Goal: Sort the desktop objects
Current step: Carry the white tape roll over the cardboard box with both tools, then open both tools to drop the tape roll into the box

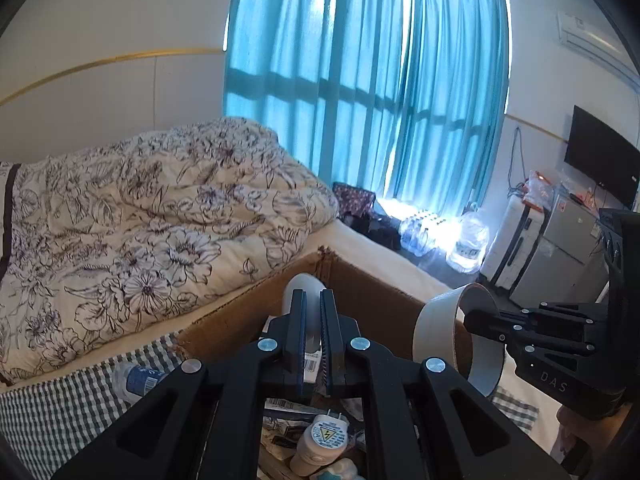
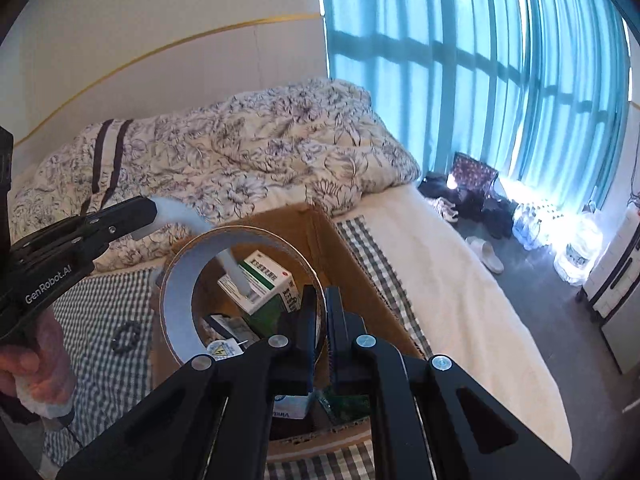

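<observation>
Cardboard box point(image 2: 352, 240) sits open on the bed, on a checked cloth point(image 2: 100, 300), beside the floral duvet point(image 2: 240, 152); both your grippers are held above its opening. Your right gripper point(image 2: 320, 320) is clamped on the wall of a wide tape roll point(image 2: 176, 300), one finger inside the ring and one outside; the roll hangs tilted over the box, and in the left wrist view it shows at the right, tape roll point(image 1: 436, 328) on right gripper point(image 1: 472, 320). Your left gripper point(image 1: 313, 320) is closed on a white curved piece point(image 1: 298, 284) whose kind you cannot tell from either view; from the right wrist view the same white piece point(image 2: 180, 216) arcs down from the left gripper point(image 2: 146, 218) toward a green-and-white medicine carton point(image 2: 266, 280) inside the box. Also in the box: a white plug adapter point(image 1: 324, 436) with a yellow warning triangle, and other small cartons, partly hidden. A plastic bottle point(image 1: 136, 380) with a blue label lies on the checked cloth just outside the box's left wall; teal curtains point(image 1: 360, 80) hang behind.
</observation>
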The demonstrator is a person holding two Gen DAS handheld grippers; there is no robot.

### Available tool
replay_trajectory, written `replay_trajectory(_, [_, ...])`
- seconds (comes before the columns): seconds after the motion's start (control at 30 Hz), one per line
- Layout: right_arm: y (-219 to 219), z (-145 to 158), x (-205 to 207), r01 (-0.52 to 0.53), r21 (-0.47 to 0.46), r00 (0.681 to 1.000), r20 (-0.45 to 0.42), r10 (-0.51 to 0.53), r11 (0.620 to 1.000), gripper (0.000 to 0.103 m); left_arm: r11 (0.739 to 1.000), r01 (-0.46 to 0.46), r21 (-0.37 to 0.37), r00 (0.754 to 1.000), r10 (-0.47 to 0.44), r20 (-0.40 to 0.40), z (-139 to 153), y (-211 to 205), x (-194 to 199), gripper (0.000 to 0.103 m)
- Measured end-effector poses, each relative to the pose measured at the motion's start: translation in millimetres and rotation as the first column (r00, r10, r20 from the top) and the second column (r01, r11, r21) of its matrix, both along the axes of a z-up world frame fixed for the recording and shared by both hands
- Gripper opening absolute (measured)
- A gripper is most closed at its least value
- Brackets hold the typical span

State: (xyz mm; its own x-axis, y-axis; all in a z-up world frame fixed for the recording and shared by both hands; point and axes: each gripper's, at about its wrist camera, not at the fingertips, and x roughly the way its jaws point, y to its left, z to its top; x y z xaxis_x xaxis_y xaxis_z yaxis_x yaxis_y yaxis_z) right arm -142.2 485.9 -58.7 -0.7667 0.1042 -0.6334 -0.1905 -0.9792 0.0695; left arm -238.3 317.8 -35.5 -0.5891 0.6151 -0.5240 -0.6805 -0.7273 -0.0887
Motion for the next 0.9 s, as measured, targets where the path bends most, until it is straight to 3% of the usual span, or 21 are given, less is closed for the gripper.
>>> replay_trajectory(0.37, [-4.2, -45.2, -35.6, -0.030, -0.028, 0.995, 0.090, 0.032, 0.999, 0.005, 0.993, -0.043, -0.110, 0.994, 0.054, 0.096, -50.7, 11.4, -35.2, 0.007])
replay_trajectory(0.47, [-2.7, -53.5, -41.1, -0.029, -0.038, 0.994, 0.104, 0.033, 0.999, 0.006, 0.990, -0.051, -0.134, 0.993, 0.065, 0.101, -59.2, 12.1, -38.4, 0.013])
replay_trajectory(0.57, [-1.8, -60.2, -43.7, -0.029, -0.044, 0.993, 0.116, 0.034, 0.999, 0.006, 0.985, -0.064, -0.158, 0.992, 0.081, 0.101, -65.5, 13.2, -38.9, 0.026])
replay_trajectory(0.63, [-1.8, -63.5, -44.9, -0.029, -0.047, 0.992, 0.124, 0.034, 0.998, 0.006, 0.984, -0.071, -0.161, 0.991, 0.089, 0.103, -66.4, 13.3, -39.0, 0.047])
replay_trajectory(0.7, [-2.2, -66.8, -45.2, -0.029, -0.050, 0.991, 0.130, 0.036, 0.998, 0.007, 0.986, -0.068, -0.153, 0.992, 0.083, 0.099, -63.9, 12.5, -36.6, 0.058])
replay_trajectory(0.83, [-2.7, -71.2, -45.6, -0.029, -0.059, 0.989, 0.141, 0.037, 0.998, 0.009, 0.986, -0.072, -0.149, 0.995, 0.082, 0.064, -52.4, 10.9, -31.0, 0.069])
replay_trajectory(0.87, [-2.8, -70.3, -45.6, -0.028, -0.061, 0.990, 0.137, 0.036, 0.998, 0.016, 0.987, -0.079, -0.143, 0.995, 0.088, 0.054, -48.4, 8.5, -29.9, 0.070])
replay_trajectory(0.9, [-3.1, -68.5, -45.5, -0.024, -0.059, 0.991, 0.132, 0.031, 0.998, 0.032, 0.987, -0.085, -0.137, 0.994, 0.092, 0.051, -45.2, 5.8, -29.9, 0.071])
